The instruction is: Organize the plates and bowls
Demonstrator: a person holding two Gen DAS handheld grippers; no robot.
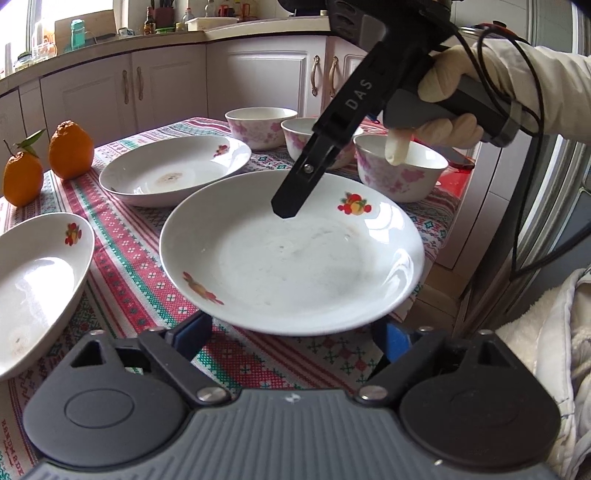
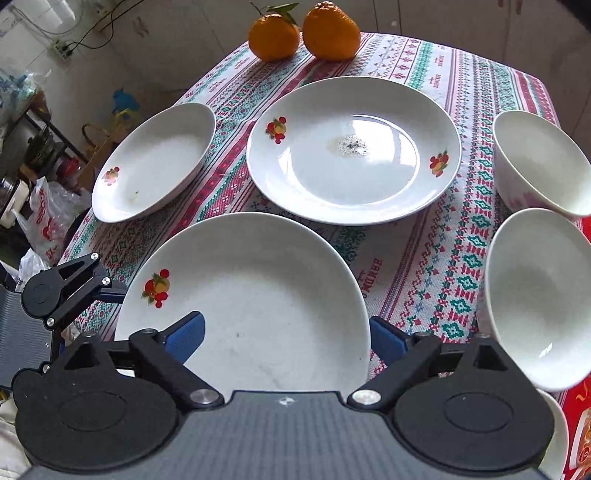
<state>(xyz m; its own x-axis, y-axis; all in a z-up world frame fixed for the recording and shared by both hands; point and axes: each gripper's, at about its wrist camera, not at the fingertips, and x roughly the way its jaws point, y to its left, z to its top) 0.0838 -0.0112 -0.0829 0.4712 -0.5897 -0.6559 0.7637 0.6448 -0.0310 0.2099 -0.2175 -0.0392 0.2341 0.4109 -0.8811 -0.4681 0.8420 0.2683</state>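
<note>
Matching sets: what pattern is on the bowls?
Pink flowers on white bowls, clearest in the left wrist view.

Soft daylight, glare on plates point(image 2: 354, 147), fisheye-bent edges.

Table layout: three plates, three bowls, two oranges on one tablecloth point(image 2: 413, 258)

Right wrist view: near plate point(image 2: 251, 295) sits lowest in frame, between both grippers; right gripper point(image 2: 286, 338) over its near rim, one pad inside the rim, one outside; left gripper point(image 2: 110, 291) at its left edge; centre plate point(image 2: 354, 151) behind it; side plate point(image 2: 155, 162) to the left of both, by the table edge; oranges point(image 2: 304, 33) side by side at the far end, behind the centre plate; bowls point(image 2: 539, 295) along the right edge, one behind another, apart from the plates; third bowl cut off at lower right.
</note>
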